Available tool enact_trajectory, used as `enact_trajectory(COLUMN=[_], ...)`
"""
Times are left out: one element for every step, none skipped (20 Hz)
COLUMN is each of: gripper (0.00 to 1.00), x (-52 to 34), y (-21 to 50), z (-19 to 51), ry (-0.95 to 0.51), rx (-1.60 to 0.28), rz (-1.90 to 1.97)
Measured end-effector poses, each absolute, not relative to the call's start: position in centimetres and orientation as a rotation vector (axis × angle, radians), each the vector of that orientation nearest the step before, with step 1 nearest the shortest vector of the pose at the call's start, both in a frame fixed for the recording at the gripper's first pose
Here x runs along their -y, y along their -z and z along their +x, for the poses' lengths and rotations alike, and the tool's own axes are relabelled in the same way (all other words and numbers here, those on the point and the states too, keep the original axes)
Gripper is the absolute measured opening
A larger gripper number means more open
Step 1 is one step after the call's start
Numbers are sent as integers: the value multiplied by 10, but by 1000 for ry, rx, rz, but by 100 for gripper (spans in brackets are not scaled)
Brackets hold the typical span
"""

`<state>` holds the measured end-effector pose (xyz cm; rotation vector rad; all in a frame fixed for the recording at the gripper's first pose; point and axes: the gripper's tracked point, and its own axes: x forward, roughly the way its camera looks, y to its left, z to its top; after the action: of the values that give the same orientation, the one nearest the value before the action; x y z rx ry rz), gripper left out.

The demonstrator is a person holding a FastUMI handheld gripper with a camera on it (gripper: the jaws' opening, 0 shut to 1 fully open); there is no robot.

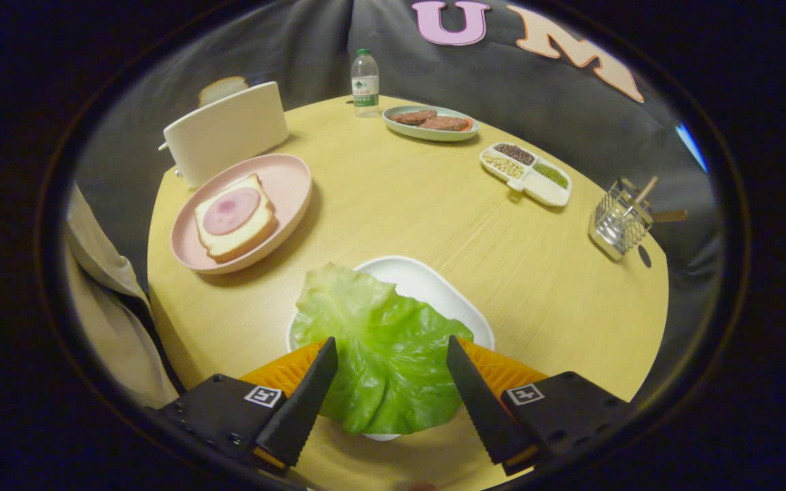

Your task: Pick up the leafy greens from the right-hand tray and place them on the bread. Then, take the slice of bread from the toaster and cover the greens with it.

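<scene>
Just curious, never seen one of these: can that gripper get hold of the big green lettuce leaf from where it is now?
Probably yes. The gripper is open, its black fingers on either side of the crinkled green lettuce leaf on the white tray, with nothing between them and the leaf.

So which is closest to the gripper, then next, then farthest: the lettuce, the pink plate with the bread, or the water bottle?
Seen from the open gripper:
1. Lettuce leaf: between the fingers, lying on the white tray.
2. Pink plate: beyond the fingers, off to the left, by the toaster.
3. Water bottle: at the table's far edge, farthest.
</scene>
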<state>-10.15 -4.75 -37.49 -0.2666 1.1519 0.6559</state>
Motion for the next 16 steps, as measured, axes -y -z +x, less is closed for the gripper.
enact_trajectory(gripper=[100, 100, 100, 100, 93, 85, 77, 69, 61, 53, 45, 37, 30, 27, 24, 21], x=[48, 48, 49, 49, 49, 48, 47, 47, 46, 45, 44, 43, 44, 44, 43, 44], y=[375, 376, 376, 375, 375, 375, 374, 374, 374, 372, 373, 373, 372, 371, 374, 372], z=[-103, -103, -102, -103, -104, -104, -106, -106, -109, -111, -109, -108, -109, -106, -107, -108], ry=[-652, -647, -643, -641, -639, -636, -637, -638, -640, -647, -647, -651, -649, -642, -634, -642], rx=[-1165, -1176, -1178, -1182, -1188, -1189, -1191, -1190, -1199, -1211, -1196, -1190, -1187, -1184, -1180, -1189], rz=[-256, -247, -246, -246, -247, -249, -249, -259, -264, -262, -280, -298, -304, -309, -311, -306])
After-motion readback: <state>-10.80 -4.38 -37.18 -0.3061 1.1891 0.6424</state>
